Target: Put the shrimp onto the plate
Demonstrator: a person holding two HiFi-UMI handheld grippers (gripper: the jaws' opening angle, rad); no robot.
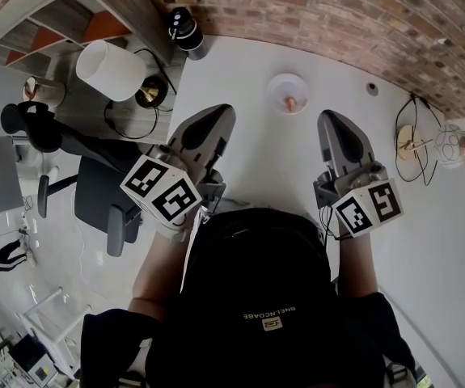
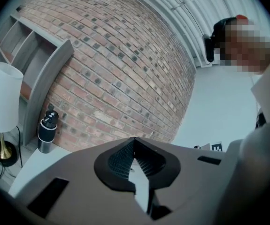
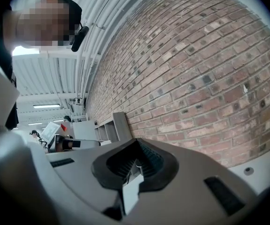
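Left hand-held gripper (image 1: 216, 116) and right hand-held gripper (image 1: 330, 121) clenched empty, tilted toward brick wall (image 1: 313, 6)

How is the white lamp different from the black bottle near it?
The lamp has a wide white shade, while the bottle is mostly black. The lamp looks bigger than the bottle. The lamp sits on a thin stem with a round gold base, but the bottle is one slim tube from top to bottom. Both stand upright on the person's left side, close to the brick wall.
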